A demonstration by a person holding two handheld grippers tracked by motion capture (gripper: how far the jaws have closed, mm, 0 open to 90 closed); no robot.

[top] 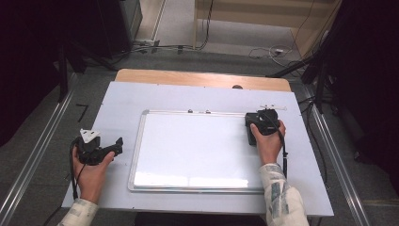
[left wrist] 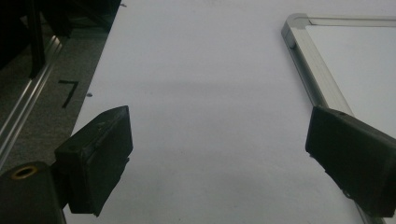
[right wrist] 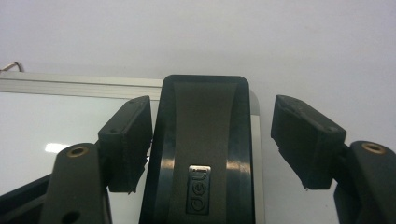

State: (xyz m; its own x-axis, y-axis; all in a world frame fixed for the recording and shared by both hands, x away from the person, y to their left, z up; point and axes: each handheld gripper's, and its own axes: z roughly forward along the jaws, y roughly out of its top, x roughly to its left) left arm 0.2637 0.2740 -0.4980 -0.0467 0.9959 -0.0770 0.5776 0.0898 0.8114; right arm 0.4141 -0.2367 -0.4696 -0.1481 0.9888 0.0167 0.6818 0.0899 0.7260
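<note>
A white whiteboard (top: 197, 150) with a silver frame lies flat in the middle of the table. On its far right corner rests a black eraser (top: 251, 136) bearing a small metal logo plate (right wrist: 199, 171). My right gripper (top: 260, 117) is open and straddles the eraser (right wrist: 203, 116); the left jaw sits close against its side and the right jaw stands apart from it. My left gripper (top: 109, 145) is held over bare table left of the board, its jaws wide open (left wrist: 217, 149) with nothing between them. The board's near left corner (left wrist: 299, 28) shows in the left gripper view.
A light sheet (top: 122, 99) covers the table, whose wooden far edge (top: 197, 77) stays exposed. Two small dark bits (top: 190, 111) sit on the board's far frame, and a thin pale rod (top: 273, 108) lies beyond the eraser. Metal rails (top: 37, 155) run along both sides.
</note>
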